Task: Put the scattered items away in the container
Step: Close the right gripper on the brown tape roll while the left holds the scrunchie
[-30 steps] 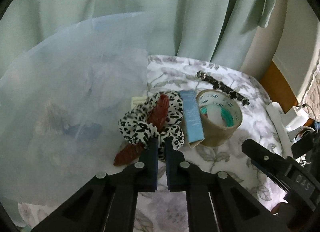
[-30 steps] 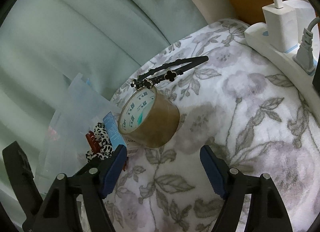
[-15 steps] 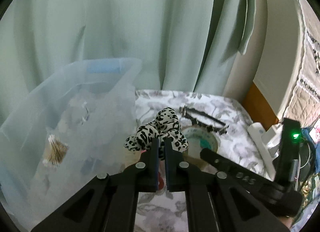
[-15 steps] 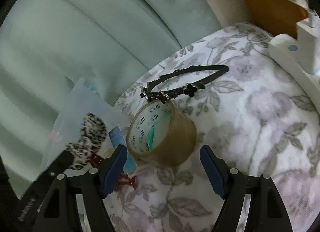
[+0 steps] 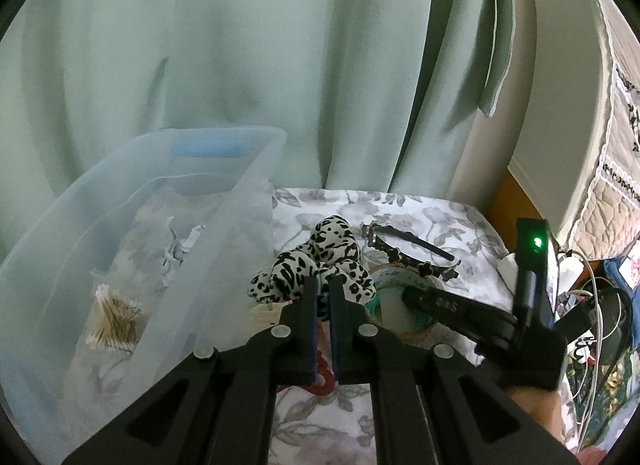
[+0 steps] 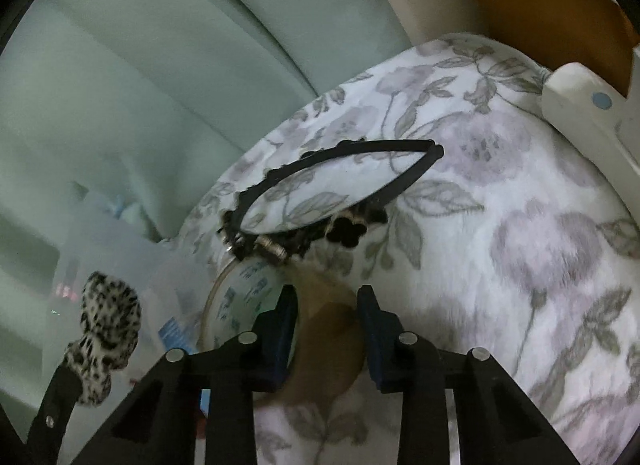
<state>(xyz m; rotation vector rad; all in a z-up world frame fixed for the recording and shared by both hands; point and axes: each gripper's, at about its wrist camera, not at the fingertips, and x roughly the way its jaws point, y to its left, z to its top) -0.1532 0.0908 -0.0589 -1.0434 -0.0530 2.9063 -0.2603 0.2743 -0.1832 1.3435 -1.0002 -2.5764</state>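
Scrunchie pinched in left hand-held gripper, beside tub; right hand-held gripper closing around tape roll. Next: carry scrunchie over tub, release.

Left black two-finger gripper, pitched downward, jaws pressed together on the black-and-white leopard-print fabric scrunchie, which is carried clear of the surface. Right black two-finger gripper, likewise pitched downward, blue-padded jaws closing astride the wall of the brown packing-tape roll, one finger inside the core and the other outside. In the left wrist view the right gripper reaches in from the lower right, with part of the person's hand behind it.
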